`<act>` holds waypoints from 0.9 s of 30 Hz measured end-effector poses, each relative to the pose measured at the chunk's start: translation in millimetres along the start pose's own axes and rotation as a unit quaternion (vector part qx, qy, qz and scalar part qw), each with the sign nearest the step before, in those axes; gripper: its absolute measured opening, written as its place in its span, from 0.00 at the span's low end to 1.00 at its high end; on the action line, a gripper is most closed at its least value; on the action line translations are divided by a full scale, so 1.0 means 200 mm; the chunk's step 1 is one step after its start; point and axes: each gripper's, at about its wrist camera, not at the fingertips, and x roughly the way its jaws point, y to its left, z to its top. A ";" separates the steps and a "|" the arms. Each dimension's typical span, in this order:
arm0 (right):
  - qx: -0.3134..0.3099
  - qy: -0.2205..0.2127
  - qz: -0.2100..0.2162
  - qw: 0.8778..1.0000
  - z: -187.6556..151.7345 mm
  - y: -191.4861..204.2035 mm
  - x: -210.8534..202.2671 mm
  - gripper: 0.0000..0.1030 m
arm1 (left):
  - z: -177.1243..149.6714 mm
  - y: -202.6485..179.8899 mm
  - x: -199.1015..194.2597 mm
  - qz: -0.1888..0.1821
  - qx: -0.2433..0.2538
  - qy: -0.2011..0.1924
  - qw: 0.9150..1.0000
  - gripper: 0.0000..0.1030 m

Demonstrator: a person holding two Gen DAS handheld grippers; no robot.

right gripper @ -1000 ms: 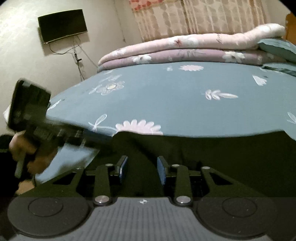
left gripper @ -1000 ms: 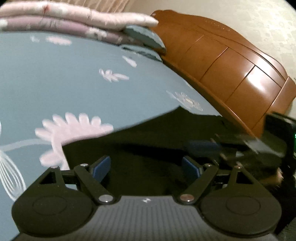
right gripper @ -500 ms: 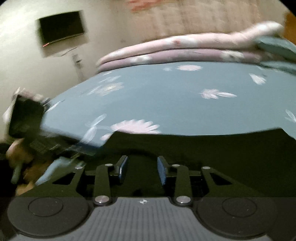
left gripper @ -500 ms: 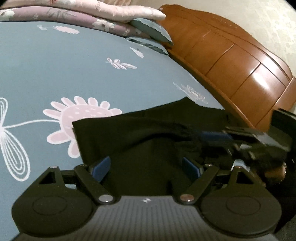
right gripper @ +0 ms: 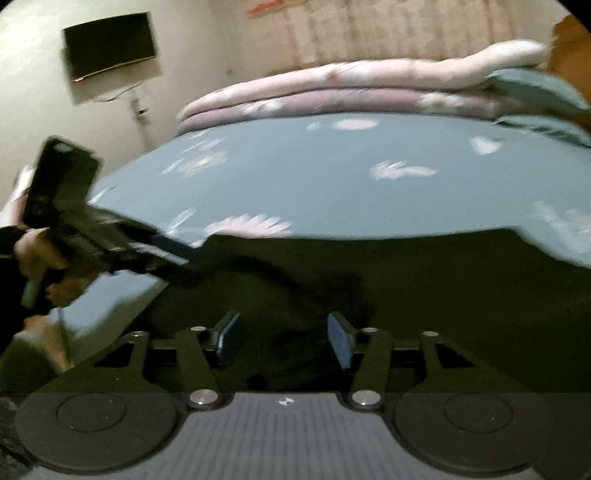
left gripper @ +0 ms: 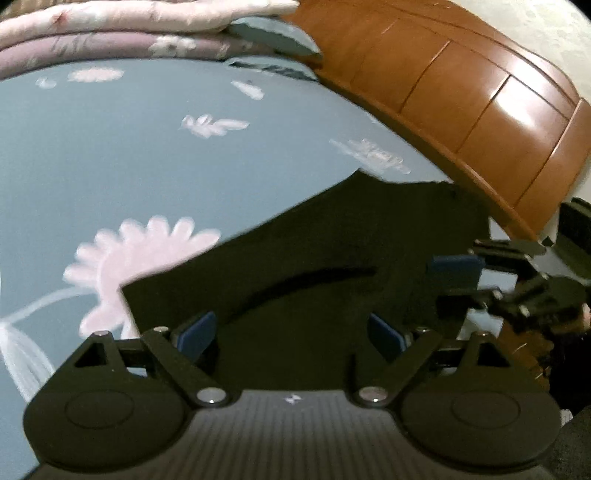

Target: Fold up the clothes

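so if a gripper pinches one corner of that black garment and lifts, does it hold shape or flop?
Probably flops: the black garment lies flat on the bedsheet with a soft crease, so it looks like thin fabric. It likely drapes from the pinch point. Pushed, it would probably bunch rather than slide as one piece.

Bed w/ blue floral sheet [right gripper: 332, 177], wood headboard [left gripper: 480, 103], wall TV [right gripper: 109, 44], curtains [right gripper: 388, 33] behind.
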 end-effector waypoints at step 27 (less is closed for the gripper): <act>0.099 0.124 -0.239 0.958 -0.06 -0.97 -0.18 0.75 | 0.54 -0.30 0.29 0.064 0.024 0.073 0.995 0.87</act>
